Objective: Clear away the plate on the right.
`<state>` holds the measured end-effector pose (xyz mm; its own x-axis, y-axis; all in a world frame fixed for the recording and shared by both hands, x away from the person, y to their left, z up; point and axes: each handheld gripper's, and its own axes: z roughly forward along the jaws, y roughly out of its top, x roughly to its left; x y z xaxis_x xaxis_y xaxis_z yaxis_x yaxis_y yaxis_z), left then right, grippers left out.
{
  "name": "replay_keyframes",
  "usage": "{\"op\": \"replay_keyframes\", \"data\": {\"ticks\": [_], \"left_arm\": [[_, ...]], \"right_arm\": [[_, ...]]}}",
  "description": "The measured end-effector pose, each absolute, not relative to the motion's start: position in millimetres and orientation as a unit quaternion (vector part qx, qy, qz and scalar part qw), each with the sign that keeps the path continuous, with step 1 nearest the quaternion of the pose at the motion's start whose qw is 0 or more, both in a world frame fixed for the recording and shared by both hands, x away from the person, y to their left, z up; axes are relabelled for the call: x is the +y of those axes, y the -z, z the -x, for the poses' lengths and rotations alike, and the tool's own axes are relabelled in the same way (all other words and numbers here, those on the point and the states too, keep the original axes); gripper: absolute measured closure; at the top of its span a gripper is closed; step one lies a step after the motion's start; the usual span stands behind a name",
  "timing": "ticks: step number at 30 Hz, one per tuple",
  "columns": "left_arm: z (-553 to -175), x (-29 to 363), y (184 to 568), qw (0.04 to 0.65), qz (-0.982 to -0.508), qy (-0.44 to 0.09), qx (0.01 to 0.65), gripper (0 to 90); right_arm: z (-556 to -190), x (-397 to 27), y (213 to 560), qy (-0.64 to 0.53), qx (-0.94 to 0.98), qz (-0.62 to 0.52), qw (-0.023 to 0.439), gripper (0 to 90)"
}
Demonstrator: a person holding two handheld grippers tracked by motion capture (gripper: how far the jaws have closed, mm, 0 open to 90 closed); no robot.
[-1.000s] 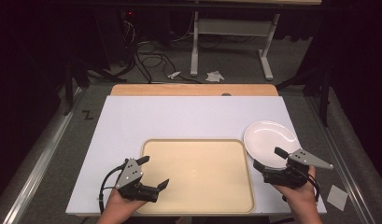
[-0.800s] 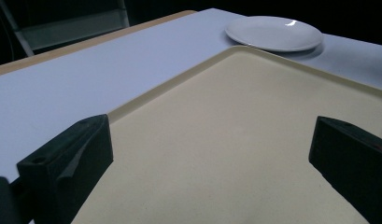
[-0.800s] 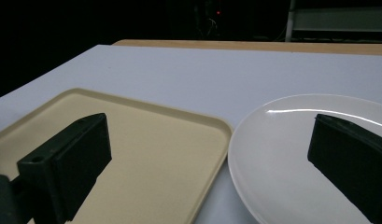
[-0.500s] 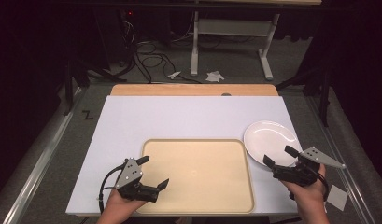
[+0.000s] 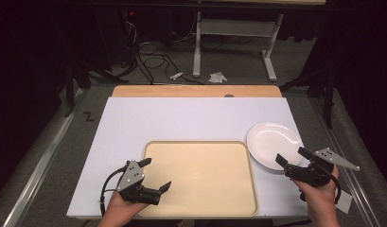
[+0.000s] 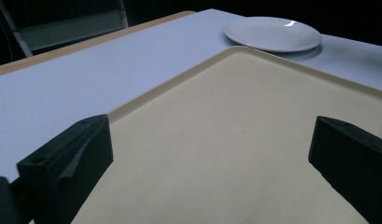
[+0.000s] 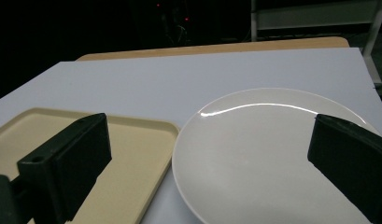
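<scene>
Right claw (image 5: 294, 158), jaws spread wide, is held low at the near edge of the white plate (image 5: 274, 145), not touching it. Left claw (image 5: 154, 174), also spread, hovers over the tray (image 5: 200, 177) left of the plate. Both rest on the white bench (image 5: 191, 118).

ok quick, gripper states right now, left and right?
Left gripper: open, holding nothing, jaws over the near left part of the tray.
Right gripper: open, holding nothing, jaws at the near edge of the white plate.
</scene>
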<state>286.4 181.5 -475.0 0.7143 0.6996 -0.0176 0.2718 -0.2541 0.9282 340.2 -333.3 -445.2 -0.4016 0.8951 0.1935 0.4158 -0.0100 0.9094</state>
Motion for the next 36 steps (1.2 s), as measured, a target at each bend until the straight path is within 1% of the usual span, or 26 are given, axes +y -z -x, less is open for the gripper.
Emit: {"op": "replay_keyframes", "data": {"ticks": [17,36], "left_arm": [[-286.3,179.7,475.8,0.520,-0.769,-0.202,0.312,0.7],[-285.9,176.5,476.8,0.513,-0.780,-0.197,0.300,1.7]], "right_arm": [[-342.5,-340.9,448.2,-0.506,0.653,-0.515,0.230,0.4],[-347.0,-357.9,455.7,-0.522,0.614,-0.563,0.182,0.5]]}}
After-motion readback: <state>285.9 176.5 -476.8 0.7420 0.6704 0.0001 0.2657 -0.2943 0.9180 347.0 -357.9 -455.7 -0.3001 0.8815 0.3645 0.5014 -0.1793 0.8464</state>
